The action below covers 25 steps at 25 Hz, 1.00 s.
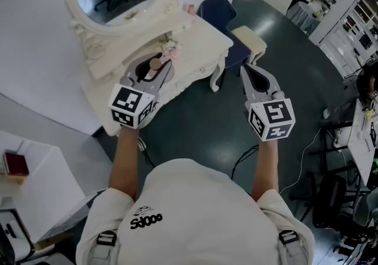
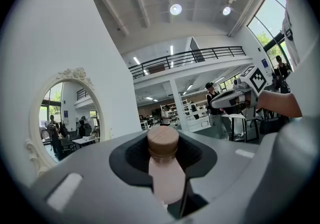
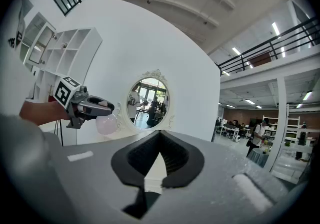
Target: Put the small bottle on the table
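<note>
Pale pink bottle (image 2: 167,183) (wood-brown cap (image 2: 163,140)), seemingly cream-white table (image 1: 198,39)

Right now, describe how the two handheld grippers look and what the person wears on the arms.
The left gripper and right gripper match. Both have pale grey tapering jaws lined with black pads, and each carries a white cube printed with black square markers. The person wears a white short-sleeved shirt with a small black logo, and grey buckled straps sit at the shoulders.

It is a big open-plan workspace: right of the oval mirror (image 3: 148,99) run a railed mezzanine (image 3: 265,48) and staffed desks (image 3: 232,130).
</note>
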Each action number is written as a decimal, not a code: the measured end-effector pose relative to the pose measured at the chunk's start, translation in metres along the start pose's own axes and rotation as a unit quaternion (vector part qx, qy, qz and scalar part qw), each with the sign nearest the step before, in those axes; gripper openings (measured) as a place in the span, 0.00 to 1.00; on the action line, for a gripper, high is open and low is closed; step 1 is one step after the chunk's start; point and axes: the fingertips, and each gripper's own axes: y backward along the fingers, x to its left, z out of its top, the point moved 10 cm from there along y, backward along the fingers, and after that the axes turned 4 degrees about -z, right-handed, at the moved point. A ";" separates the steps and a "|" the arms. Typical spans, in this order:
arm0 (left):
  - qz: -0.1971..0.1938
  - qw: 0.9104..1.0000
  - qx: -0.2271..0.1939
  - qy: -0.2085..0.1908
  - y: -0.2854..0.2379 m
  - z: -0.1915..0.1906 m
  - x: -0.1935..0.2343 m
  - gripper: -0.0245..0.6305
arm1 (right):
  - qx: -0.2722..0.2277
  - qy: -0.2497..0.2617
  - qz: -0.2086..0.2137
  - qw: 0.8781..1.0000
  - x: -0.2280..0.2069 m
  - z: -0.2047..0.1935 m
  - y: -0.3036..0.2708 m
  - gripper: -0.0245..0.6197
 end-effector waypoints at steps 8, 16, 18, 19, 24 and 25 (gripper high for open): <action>-0.002 1.000 0.007 0.002 -0.015 -0.005 -0.003 0.24 | -0.001 -0.008 -0.001 1.000 -0.014 -0.009 -0.005 0.04; 0.002 1.000 0.010 0.007 -0.036 -0.009 -0.023 0.24 | -0.004 -0.014 0.009 1.000 -0.041 -0.021 -0.005 0.04; 0.005 1.000 0.015 0.011 -0.042 -0.012 -0.030 0.24 | -0.001 -0.022 0.018 1.000 -0.049 -0.028 -0.006 0.04; 0.006 1.000 0.018 0.013 -0.044 -0.013 -0.033 0.24 | 0.002 -0.025 0.022 0.999 -0.053 -0.032 -0.006 0.04; 0.013 0.999 0.038 0.026 -0.059 -0.023 -0.042 0.24 | 0.012 -0.040 0.040 0.998 -0.068 -0.048 -0.015 0.04; 0.012 0.999 0.040 0.025 -0.064 -0.025 -0.041 0.24 | 0.012 -0.039 0.043 0.998 -0.071 -0.050 -0.020 0.04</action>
